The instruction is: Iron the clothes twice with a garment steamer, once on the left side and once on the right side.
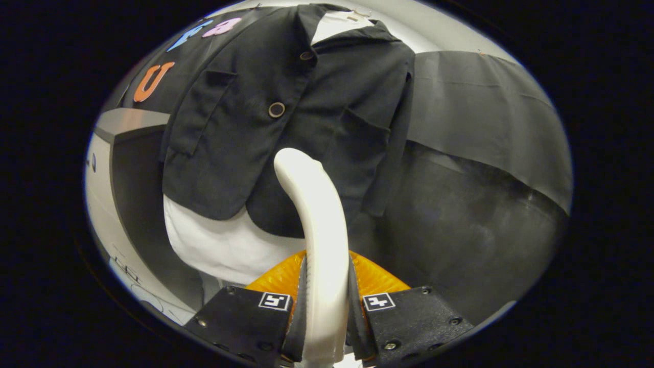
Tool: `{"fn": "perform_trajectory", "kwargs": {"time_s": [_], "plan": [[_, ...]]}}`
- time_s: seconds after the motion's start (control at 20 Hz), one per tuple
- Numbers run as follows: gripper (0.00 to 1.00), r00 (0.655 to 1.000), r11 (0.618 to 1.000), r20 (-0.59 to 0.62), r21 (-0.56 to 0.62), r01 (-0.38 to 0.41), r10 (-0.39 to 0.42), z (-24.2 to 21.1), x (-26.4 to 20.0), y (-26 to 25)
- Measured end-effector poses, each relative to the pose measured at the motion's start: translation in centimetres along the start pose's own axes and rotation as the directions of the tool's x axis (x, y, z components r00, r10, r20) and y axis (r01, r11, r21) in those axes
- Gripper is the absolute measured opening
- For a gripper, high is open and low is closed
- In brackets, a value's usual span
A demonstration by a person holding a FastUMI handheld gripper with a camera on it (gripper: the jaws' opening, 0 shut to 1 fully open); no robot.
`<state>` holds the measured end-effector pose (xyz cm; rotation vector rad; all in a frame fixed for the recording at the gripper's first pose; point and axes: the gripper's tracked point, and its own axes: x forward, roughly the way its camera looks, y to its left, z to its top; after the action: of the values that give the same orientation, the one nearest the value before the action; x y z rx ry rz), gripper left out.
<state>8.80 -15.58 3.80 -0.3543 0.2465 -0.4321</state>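
The gripper (327, 301) has both fingers pressed on the white garment steamer (317, 230), whose head rises just before the hanging black jacket (286, 117); a white shirt (219, 245) shows beneath, dark cloth (475, 128) alongside

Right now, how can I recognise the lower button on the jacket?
Find the black jacket hanging beyond the gripper, which is shut on the white steamer handle. The lower button sits just above the handle's tip, larger-looking than the button near the collar.
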Motion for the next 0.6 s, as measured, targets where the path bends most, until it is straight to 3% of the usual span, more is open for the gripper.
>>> {"fn": "perform_trajectory", "kwargs": {"time_s": [0.6], "plan": [[0.39,0.992,0.999,-0.113,0.021,-0.045,0.047,-0.38,-0.67,0.15]]}}
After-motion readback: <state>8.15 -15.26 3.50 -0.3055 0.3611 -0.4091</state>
